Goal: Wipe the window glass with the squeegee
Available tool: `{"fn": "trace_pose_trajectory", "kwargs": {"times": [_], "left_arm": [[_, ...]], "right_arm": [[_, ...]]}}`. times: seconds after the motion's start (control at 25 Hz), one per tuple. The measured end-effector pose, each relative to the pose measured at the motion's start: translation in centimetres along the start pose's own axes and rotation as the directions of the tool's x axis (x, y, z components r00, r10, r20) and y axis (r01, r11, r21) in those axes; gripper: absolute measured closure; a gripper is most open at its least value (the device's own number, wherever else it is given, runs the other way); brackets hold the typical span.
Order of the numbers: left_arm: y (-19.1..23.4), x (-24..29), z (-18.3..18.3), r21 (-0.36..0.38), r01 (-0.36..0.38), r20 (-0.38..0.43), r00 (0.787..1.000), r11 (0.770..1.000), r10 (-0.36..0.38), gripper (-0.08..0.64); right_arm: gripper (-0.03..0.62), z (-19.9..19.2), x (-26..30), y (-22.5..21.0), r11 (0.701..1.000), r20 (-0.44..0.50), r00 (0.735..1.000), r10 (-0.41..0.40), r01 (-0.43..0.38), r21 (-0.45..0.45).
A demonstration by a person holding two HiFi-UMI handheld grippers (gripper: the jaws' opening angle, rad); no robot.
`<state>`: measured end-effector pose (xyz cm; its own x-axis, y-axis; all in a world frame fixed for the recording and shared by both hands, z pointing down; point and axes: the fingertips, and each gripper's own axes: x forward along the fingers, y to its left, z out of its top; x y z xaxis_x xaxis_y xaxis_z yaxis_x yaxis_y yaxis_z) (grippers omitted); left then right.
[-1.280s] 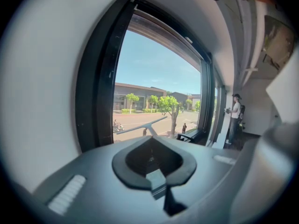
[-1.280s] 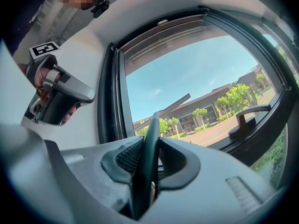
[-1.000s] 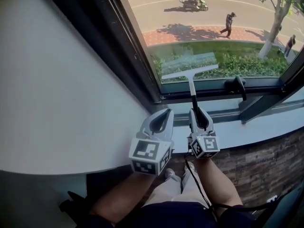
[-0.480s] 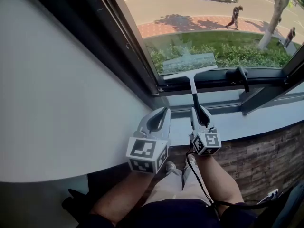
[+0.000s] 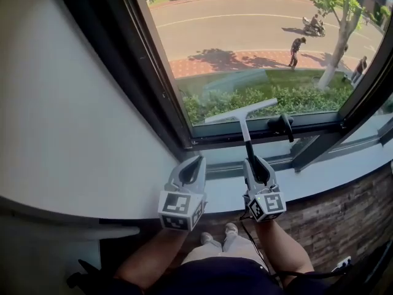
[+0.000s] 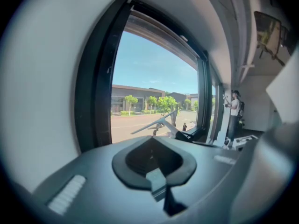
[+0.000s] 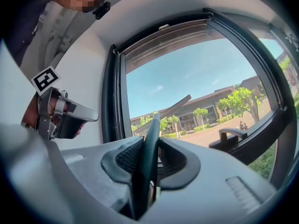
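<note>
- The right hand-held gripper [image 5: 256, 166] is clamped on the dark handle of the squeegee [image 5: 243, 123]. In the right gripper view the handle stands upright between the two ribbed pads, which press on it from both sides.
- The squeegee reaches straight ahead from those jaws and up toward the window glass [image 5: 245, 35]. Its pale blade runs crosswise at the far end and is tilted, with the left end lower than the right.
- In the head view the blade lies over the lowest strip of the pane, just above the dark bottom frame [image 5: 233, 139]. I cannot tell whether its edge presses on the glass.
- The black window handle [image 5: 281, 125] sits just right of the blade, on the same frame rail.
- The left hand-held gripper [image 5: 191, 168] hangs beside the right one, above the pale sill [image 5: 319, 177] and close to the white wall [image 5: 73, 115]. Its curved jaws meet at the tips and nothing is between them.
- The squeegee is clear of the left hand-held gripper, ahead of it and to its right.
- Beyond the glass are a hedge [image 5: 276, 97], a road [image 5: 245, 23] and a tree [image 5: 334, 35].
</note>
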<state>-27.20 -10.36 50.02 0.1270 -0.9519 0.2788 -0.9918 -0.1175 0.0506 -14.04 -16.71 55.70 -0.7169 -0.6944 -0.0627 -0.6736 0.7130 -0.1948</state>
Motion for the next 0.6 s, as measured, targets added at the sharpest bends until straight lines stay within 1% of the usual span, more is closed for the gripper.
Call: {"fn": "trace_pose_trajectory", "kwargs": {"times": [0.08, 0.16, 0.24, 0.36, 0.48, 0.6], "left_arm": [[-0.7, 0.4, 1.4, 0.03, 0.019, 0.041, 0.999, 0.999, -0.021, 0.555], [-0.9, 0.5, 2.2, 0.036, 0.028, 0.066, 0.997, 0.999, -0.031, 0.555], [-0.9, 0.3, 2.4, 0.034, 0.028, 0.076, 0.997, 0.999, -0.03, 0.555], [-0.4, 0.3, 2.2, 0.008, 0.024, 0.07, 0.997, 1.0, -0.025, 0.555], [-0.4, 1.0, 2.1, -0.015, 0.033, 0.064, 0.997, 0.999, -0.032, 0.555], [-0.8, 1.7, 3.2, -0.038, 0.052, 0.067, 0.997, 0.998, -0.05, 0.555]], "right_arm": [[0.488, 1.2, -0.3, -0.4, 0.999, 0.003, 1.0, 0.015, -0.015, -0.039], [0.488, 2.6, -0.6, -0.9, 0.997, 0.011, 1.0, 0.024, -0.023, -0.069], [0.488, 4.1, -1.1, -1.9, 0.996, 0.029, 0.999, 0.016, -0.013, -0.09], [0.488, 5.5, -1.6, -3.8, 0.994, 0.051, 0.999, -0.014, 0.02, -0.109], [0.488, 5.5, -1.3, -5.5, 0.994, 0.056, 0.998, -0.039, 0.045, -0.102], [0.488, 5.5, -0.4, -6.5, 0.994, 0.045, 0.998, -0.049, 0.053, -0.094]]}}
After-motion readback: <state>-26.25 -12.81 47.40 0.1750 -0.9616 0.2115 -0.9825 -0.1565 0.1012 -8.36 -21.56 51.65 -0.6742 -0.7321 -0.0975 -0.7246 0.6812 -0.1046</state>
